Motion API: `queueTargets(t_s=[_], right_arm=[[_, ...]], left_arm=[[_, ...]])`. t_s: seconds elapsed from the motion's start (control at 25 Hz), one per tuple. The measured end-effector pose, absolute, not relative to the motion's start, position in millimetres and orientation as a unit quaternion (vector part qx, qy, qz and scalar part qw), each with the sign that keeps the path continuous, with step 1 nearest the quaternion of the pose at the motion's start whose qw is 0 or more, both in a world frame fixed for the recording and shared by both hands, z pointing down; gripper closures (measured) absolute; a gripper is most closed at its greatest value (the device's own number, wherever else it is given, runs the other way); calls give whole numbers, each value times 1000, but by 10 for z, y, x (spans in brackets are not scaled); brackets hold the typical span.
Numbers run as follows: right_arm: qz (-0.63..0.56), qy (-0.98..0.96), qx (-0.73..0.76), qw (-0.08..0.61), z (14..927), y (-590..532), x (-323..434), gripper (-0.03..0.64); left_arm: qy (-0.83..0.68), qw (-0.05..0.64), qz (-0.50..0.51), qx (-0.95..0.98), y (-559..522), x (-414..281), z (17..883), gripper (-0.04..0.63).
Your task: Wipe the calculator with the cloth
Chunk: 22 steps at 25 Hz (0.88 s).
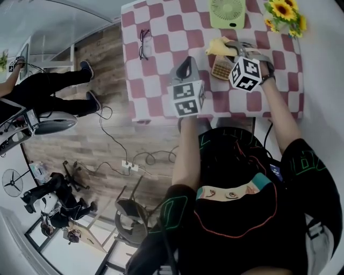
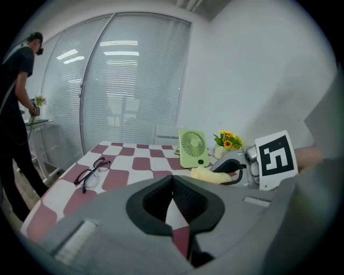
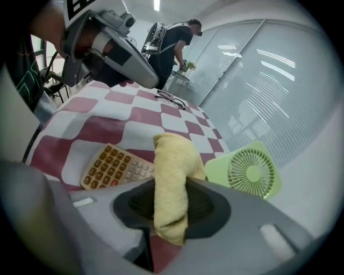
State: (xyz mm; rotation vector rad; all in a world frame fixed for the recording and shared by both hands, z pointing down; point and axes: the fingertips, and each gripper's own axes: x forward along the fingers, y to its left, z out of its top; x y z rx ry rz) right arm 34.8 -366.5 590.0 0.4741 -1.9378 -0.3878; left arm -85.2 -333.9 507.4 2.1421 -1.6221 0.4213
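Note:
A beige calculator (image 1: 220, 68) with brown keys lies on the red-and-white checked table (image 1: 161, 27), seen close up in the right gripper view (image 3: 115, 166). My right gripper (image 1: 232, 49) hangs over it, shut on a folded yellow cloth (image 3: 171, 177) whose free end hangs just beyond the calculator's far edge (image 1: 216, 46). My left gripper (image 1: 185, 65) hovers left of the calculator, near the table's front edge, jaws shut with nothing between them (image 2: 173, 181). The left gripper view shows the cloth (image 2: 207, 174) and the right gripper (image 2: 234, 169), but not the calculator.
A green desk fan (image 1: 228, 12) stands behind the calculator, and a sunflower pot (image 1: 285, 13) is at the back right. Glasses (image 1: 144, 43) lie on the table's left part. People stand and sit off to the left, away from the table.

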Motion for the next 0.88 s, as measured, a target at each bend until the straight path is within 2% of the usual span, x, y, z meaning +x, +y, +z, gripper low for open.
queueTargets(t_s=[0.88], right_arm=[[-172,-824,153,518,5885,-2897,152,502]], left_arm=[[-614,200,109,755,-3062,-826,4910,586]])
